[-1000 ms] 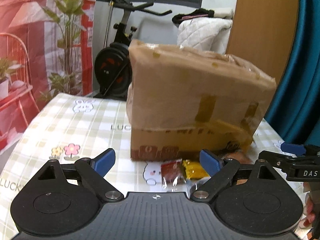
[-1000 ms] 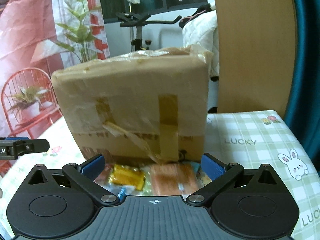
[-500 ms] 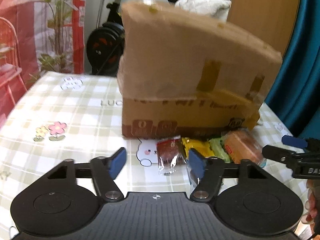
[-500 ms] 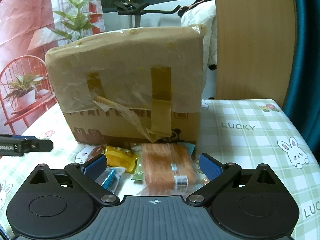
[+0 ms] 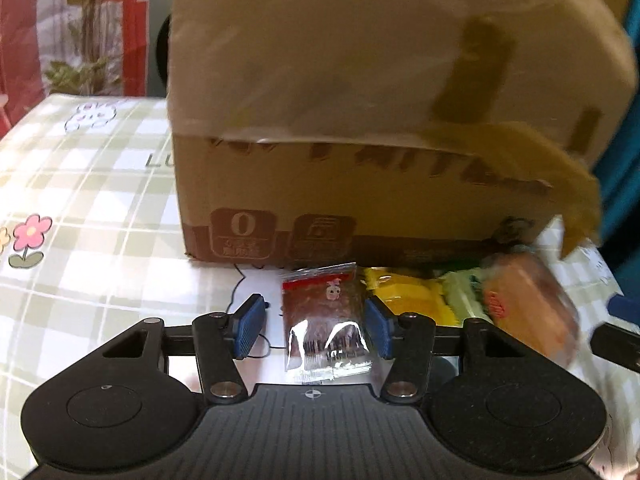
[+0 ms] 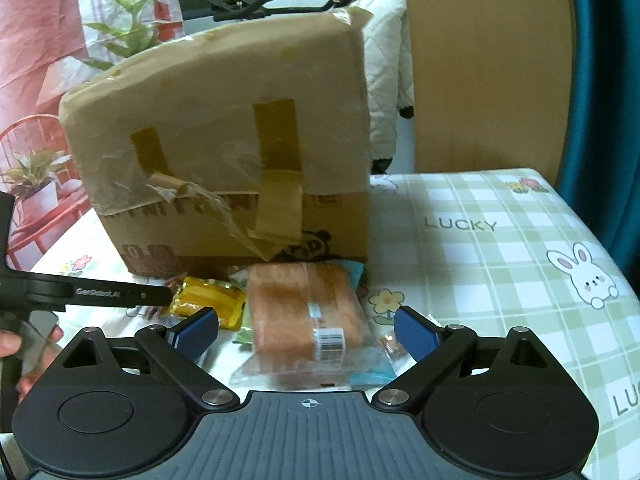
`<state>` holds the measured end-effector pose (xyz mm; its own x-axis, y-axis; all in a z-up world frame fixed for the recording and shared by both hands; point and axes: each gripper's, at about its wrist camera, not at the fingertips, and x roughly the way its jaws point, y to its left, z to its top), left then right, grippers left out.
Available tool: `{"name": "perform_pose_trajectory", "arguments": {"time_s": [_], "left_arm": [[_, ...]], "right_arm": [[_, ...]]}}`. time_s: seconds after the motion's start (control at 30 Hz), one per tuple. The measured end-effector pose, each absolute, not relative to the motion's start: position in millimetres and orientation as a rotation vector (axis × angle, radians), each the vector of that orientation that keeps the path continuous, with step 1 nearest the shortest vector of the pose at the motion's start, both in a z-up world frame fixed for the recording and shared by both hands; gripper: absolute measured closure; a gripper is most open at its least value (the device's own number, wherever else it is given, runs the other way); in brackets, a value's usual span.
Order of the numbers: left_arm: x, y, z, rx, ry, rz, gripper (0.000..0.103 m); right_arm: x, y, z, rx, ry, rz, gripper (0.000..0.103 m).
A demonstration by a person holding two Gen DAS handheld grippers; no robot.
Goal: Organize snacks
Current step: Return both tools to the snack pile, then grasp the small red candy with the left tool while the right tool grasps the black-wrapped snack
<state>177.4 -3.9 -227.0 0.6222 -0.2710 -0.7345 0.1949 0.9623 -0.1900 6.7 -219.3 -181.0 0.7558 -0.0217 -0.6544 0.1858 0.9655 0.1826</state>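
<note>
Desk (image 6: 500,264): green check cloth with rabbits and "LUCKY" print.

Box (image 6: 240,152): taped cardboard, at the far side of the desk; the snacks lie along its near face.

Red packet (image 5: 326,320): dark snack in clear wrap, leftmost of the row, lying between the pads of my left tongs (image 5: 314,326) (spread; right pad at the packet's edge, left pad apart from it).

Yellow packet (image 6: 208,300): just right of the red one.

Cake (image 6: 308,312): wrapped brown slab, barcode near end, between the pads of my right tongs (image 6: 306,332) (spread wide, touching nothing).
</note>
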Motion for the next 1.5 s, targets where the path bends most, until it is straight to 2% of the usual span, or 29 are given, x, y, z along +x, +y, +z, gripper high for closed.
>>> {"name": "perform_pose_trajectory", "arguments": {"time_s": [0.57, 0.77, 0.8, 0.87, 0.93, 1.5], "left_arm": [[164.4, -1.7, -231.4, 0.032, 0.814, -0.227, 0.046], [162.3, -20.9, -233.3, 0.103, 0.811, -0.201, 0.041], [161.5, -23.0, -233.3, 0.118, 0.807, -0.197, 0.042], [160.2, -21.9, -232.3, 0.115, 0.803, -0.201, 0.057], [156.5, -22.8, -230.5, 0.11, 0.809, -0.201, 0.061], [95.1, 31.7, -221.1, -0.022, 0.822, -0.147, 0.063]], "right_arm": [[7.8, -217.0, -184.9, 0.256, 0.711, -0.106, 0.011], [6.2, -215.2, -185.6, 0.252, 0.719, -0.108, 0.011], [5.7, -215.4, -185.9, 0.252, 0.721, -0.108, 0.011], [4.1, -215.6, -186.7, 0.249, 0.724, -0.111, 0.011], [2.3, -217.4, -188.3, 0.252, 0.729, -0.117, 0.011], [1.9, -182.2, -184.5, 0.211, 0.735, -0.067, 0.015]]}}
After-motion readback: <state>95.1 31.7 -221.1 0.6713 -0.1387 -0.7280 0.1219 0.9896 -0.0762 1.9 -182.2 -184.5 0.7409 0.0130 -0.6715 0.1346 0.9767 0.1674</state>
